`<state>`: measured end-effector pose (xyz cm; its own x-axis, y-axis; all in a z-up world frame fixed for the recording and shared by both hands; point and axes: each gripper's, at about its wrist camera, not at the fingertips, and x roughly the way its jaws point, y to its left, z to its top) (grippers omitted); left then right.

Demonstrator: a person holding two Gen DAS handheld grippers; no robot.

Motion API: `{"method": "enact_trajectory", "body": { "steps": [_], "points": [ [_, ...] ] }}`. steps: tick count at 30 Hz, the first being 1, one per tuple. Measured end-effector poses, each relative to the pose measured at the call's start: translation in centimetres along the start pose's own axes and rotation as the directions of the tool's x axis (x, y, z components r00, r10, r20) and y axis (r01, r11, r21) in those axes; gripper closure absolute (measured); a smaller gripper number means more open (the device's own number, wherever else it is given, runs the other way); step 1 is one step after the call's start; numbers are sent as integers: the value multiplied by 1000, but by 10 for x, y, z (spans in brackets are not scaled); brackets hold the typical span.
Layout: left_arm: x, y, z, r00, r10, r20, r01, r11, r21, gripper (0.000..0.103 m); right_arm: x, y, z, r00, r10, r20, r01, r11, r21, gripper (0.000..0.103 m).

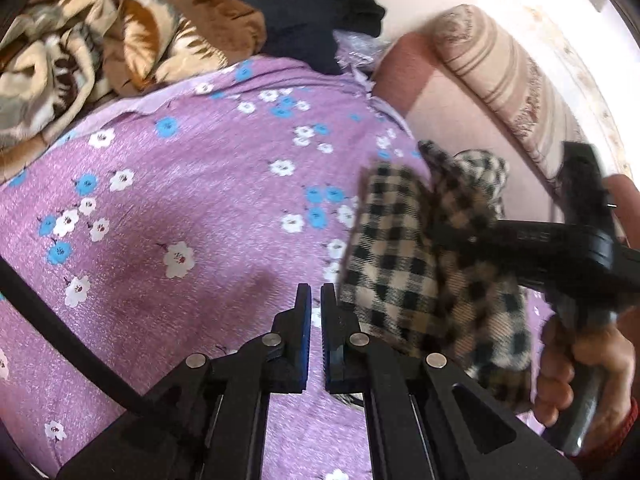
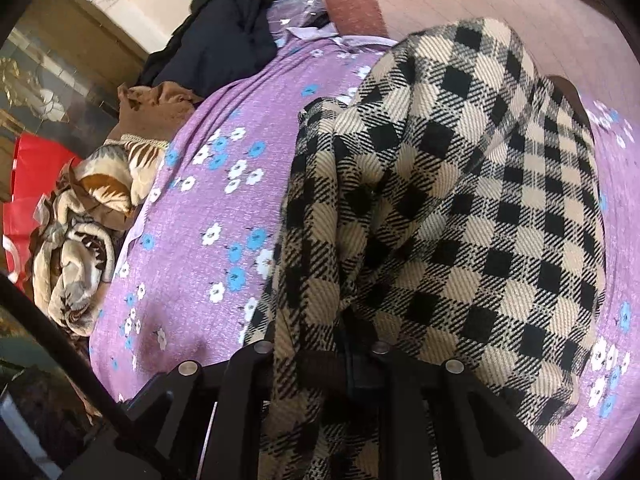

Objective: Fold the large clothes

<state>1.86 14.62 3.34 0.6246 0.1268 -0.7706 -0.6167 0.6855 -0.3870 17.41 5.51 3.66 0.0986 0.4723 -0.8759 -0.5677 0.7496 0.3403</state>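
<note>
One checked garment (image 2: 460,208) is all I'm carrying, bunched over the bed's (image 1: 180,184) right side above the purple floral sheet. My right hand-held gripper (image 2: 352,364) looks clamped on it, though cloth hides the pads. My left hand-held gripper (image 1: 316,320) is closed and empty, probably free to catch a loose edge.

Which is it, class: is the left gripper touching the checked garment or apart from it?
Apart. The left wrist view shows the left gripper shut and empty above the purple sheet, the checked garment beside it.
</note>
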Motion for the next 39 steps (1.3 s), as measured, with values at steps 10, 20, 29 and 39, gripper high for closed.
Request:
{"method": "enact_trajectory", "body": {
  "steps": [10, 20, 29, 39],
  "points": [
    [7, 9, 5, 1000, 4, -21, -5, 998, -59, 100, 13, 18, -6, 998, 65, -23, -67, 991, -120, 36],
    [-10, 5, 8, 999, -32, 42, 34, 998, -59, 85, -47, -2, -8, 933, 344, 101, -339, 938, -70, 32],
    [-16, -32, -1, 995, -78, 63, 71, 992, 107, 57, -20, -8, 7, 995, 40, 91, -35, 998, -57, 73],
    [40, -35, -11, 986, 69, -151, -48, 989, 136, 96, 59, 26, 33, 996, -79, -38, 73, 988, -139, 71]
  ]
}}
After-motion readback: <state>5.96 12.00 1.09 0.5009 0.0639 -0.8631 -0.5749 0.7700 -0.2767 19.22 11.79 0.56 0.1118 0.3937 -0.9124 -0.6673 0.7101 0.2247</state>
